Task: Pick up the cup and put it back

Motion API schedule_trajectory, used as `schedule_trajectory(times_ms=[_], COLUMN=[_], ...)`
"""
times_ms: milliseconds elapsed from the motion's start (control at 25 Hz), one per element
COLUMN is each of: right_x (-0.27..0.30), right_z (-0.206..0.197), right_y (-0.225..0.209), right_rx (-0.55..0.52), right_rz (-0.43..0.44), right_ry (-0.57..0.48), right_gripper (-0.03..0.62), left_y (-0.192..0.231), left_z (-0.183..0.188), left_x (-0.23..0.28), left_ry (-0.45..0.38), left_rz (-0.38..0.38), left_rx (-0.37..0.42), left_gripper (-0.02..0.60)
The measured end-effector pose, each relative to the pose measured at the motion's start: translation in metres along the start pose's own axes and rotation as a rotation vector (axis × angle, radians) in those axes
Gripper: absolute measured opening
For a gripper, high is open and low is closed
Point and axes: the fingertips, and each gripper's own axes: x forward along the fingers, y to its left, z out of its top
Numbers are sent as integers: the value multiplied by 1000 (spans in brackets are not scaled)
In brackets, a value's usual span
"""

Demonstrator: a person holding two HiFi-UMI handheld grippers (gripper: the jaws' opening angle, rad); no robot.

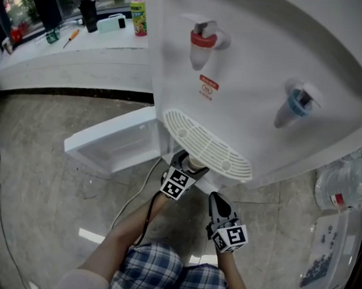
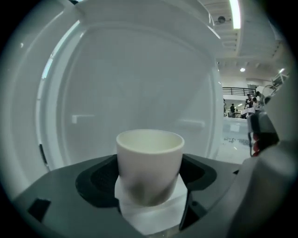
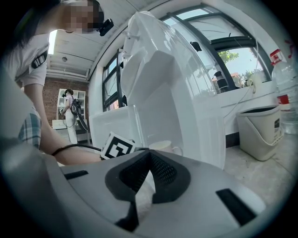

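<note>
- While the person is standing close to the white water dispenser (image 1: pixel 249 84), the left gripper (image 1: pixel 185 163) is reaching under the grilled drip tray (image 1: pixel 208 145) at its front.
- The left gripper is holding the cup (image 2: pixel 149 158): its two dark jaws are pressing on the cup wall from the left and the right side.
- The cup is white and is standing upright between these jaws. Its open mouth is facing up and its lower part is sitting deep between the pads.
- In the head view the cup is showing only a little, just under the front edge of the drip tray, at the tip of the left gripper.
- The right gripper (image 3: pixel 149 156) is hanging lower and to the right, apart from the cup. Its jaws are closed on each other and nothing is lying between them.
- In the right gripper view the cup is appearing beyond the jaw tips, beside the marker cube (image 3: pixel 116 146) of the left gripper. A small handle is showing on its side.
- The red tap (image 1: pixel 200 43) and the blue tap (image 1: pixel 296 104) are sitting higher on the dispenser, well above the cup.
</note>
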Motion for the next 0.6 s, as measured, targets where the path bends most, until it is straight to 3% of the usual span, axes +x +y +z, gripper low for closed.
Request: schedule_trajectory(times_ms=[360, 600], right_x=[-7, -5], right_z=[0, -1], right_y=[-5, -1], right_rx=[29, 31], right_rz=[-20, -11], right_ry=[0, -4], right_gripper=[17, 17], left_y=[9, 6], left_z=[-23, -14], left_x=[38, 21], left_ry=[72, 23], left_rz=[6, -6], left_rx=[12, 24], left_gripper=[416, 417])
